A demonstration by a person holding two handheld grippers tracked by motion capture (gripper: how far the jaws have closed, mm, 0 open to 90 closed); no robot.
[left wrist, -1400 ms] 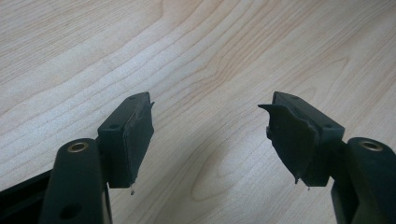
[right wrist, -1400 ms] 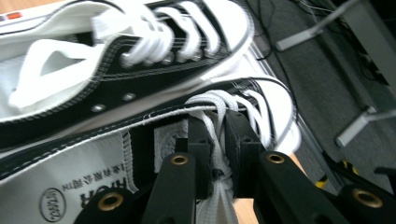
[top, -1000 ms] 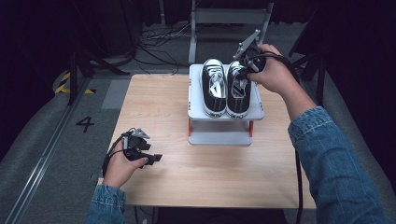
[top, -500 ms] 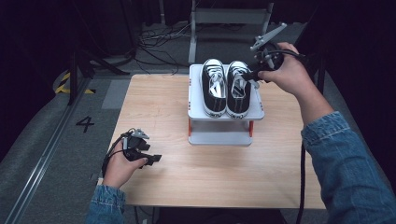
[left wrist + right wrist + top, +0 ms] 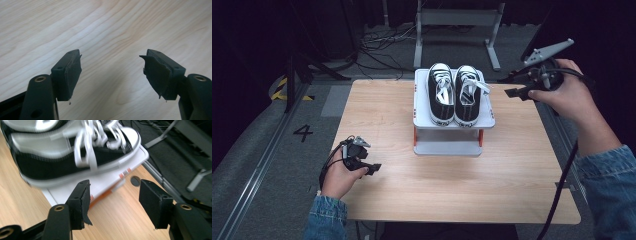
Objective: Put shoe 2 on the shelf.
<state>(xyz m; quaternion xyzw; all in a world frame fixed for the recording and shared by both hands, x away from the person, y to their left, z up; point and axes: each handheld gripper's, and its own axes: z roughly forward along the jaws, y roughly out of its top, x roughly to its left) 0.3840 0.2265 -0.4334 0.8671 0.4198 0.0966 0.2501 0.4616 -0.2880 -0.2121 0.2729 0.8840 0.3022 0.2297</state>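
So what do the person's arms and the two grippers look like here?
Both forearms wear blue denim sleeves. The left gripper and right gripper are black, with flat, worn pads. The right one carries a grey three-cornered plate and trails a black cable.

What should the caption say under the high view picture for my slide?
Two black sneakers sit on a white rack; the right tool hangs open beside them.

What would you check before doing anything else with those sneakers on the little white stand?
1. Both sneakers side by side on the white stand: ok.
2. Right gripper free of the shoes, jaws just opened, nothing between them: ok.
3. Left gripper open and empty over the table: ok.
4. Stand fully on the table: ok.
5. Laces tucked clear of the jaws: cannot tell, picture blurred.
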